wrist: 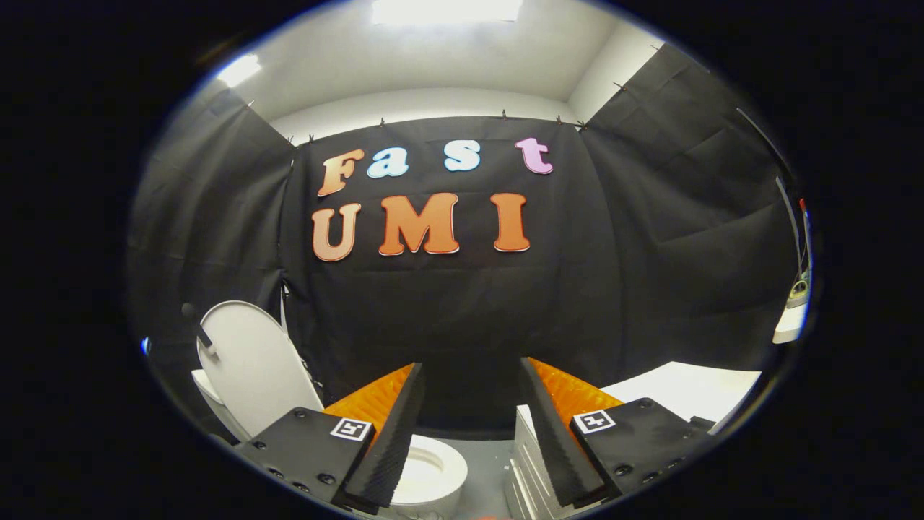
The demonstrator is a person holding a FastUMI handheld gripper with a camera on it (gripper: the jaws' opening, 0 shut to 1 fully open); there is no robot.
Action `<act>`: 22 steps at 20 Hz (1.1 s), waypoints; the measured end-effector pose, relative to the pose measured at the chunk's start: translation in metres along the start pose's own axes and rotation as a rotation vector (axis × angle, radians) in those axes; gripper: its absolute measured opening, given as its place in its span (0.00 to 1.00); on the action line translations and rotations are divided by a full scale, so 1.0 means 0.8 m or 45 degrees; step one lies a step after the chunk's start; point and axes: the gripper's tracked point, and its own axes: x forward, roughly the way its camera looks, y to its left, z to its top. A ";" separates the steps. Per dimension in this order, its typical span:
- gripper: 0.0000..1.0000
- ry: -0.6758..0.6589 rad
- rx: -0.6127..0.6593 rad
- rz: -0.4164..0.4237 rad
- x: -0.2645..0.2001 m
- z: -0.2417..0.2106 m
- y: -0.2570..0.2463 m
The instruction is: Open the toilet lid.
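**Toilet lid standing up; my gripper spread and holding nothing**

1. My gripper (468, 415): the two fingers stand wide apart with a clear gap between them, and nothing is caught in that gap. Each finger carries a small square marker on its mount. The fingers touch no object.

2. Toilet bowl (430, 473): white, low down, just beyond and partly behind my left finger (386, 440). Its round opening is exposed, and the rim shows in the space between my fingers, toward the left one.

3. White cabinet (525, 462): a ribbed or slatted white front beside the bowl, partly hidden by my right finger (552, 433). A flat white top (686, 390) extends away behind that finger's mount. A strip of grey floor (487, 458) lies between the bowl and the cabinet.

4. Toilet lid (253, 365): white, oval, raised to a near-upright position and leaning back slightly, left of and beyond my left finger. It stands well apart from both fingers. Its lower end is hidden behind the left finger's mount, so I cannot see the hinge.

5. Booth wall (462, 318): black cloth, hanging in folds straight ahead and wrapping round on both sides, behind the lid and the cabinet.

6. Ceiling (433, 65): pale, with a bright light panel (446, 10) above the cloth.
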 end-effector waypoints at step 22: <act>0.93 0.072 0.039 -0.165 -0.024 -0.060 -0.062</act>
